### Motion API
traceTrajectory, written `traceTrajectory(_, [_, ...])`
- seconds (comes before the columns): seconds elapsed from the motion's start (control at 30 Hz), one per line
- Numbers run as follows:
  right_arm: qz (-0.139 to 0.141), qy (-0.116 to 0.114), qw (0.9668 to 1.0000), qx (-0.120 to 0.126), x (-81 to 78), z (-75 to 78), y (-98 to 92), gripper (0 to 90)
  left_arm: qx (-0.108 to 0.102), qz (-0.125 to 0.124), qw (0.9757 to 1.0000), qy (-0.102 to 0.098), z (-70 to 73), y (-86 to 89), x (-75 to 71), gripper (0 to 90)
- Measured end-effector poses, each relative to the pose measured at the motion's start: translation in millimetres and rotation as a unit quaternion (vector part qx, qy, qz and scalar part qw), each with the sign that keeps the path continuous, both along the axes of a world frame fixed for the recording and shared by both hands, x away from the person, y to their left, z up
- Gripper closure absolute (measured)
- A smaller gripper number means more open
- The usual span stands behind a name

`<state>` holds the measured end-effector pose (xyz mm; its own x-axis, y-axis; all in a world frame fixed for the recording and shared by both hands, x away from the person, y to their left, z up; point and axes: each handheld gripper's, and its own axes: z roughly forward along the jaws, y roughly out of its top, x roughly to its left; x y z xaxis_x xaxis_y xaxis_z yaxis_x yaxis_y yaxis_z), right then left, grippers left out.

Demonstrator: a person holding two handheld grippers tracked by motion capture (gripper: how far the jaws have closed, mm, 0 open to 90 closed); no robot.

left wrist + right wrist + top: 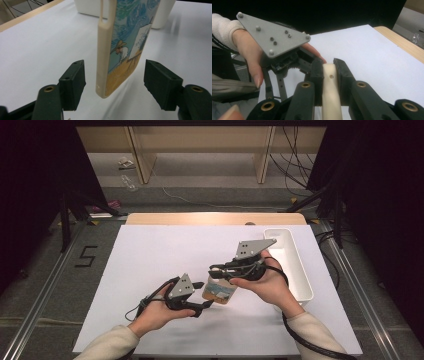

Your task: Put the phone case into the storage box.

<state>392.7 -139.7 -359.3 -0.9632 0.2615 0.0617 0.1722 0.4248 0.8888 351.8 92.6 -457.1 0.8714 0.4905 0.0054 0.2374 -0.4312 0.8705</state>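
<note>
- The phone case runs off the top edge in the left gripper view.
- In the right gripper view the right gripper covers both its faces, leaving one cream edge visible.
- Small litter on the far floor is too tiny to identify.

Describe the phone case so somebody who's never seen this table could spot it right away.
On the white table, look at the middle of the near half, left of the white bin. There the phone case hangs above the surface, clamped by the right gripper, with the left gripper open around its lower end. It alone is colourful: a cream rim and a painter at an easel.
</note>
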Motion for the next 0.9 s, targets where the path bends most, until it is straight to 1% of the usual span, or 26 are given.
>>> traceTrajectory(0.2, [0.0,0.002,1.0,0.001,-0.1,-0.7,0.7,79.8,-0.001,-0.002,1.0,0.002,-0.5,0.0,0.5,36.0])
traceTrajectory(0.43, [0.003,0.004,1.0,-0.001,-0.4,-1.4,1.7,79.8,-0.002,-0.006,1.0,-0.001,-0.8,0.0,1.0,39.0])
traceTrajectory(0.5, [0.005,0.004,1.0,0.0,-0.9,-1.2,2.5,79.8,-0.004,-0.009,1.0,0.001,-1.4,-0.5,0.9,42.0])
traceTrajectory(0.7, [0.009,0.006,0.9999,0.001,-1.7,-0.6,3.1,79.8,-0.009,-0.016,0.9998,0.007,-2.5,-2.2,0.7,46.7])
traceTrajectory(0.9, [0.012,0.005,0.9999,0.0,-2.1,-1.0,4.1,79.8,-0.003,-0.016,0.9998,0.009,-2.8,-1.8,1.3,50.8])
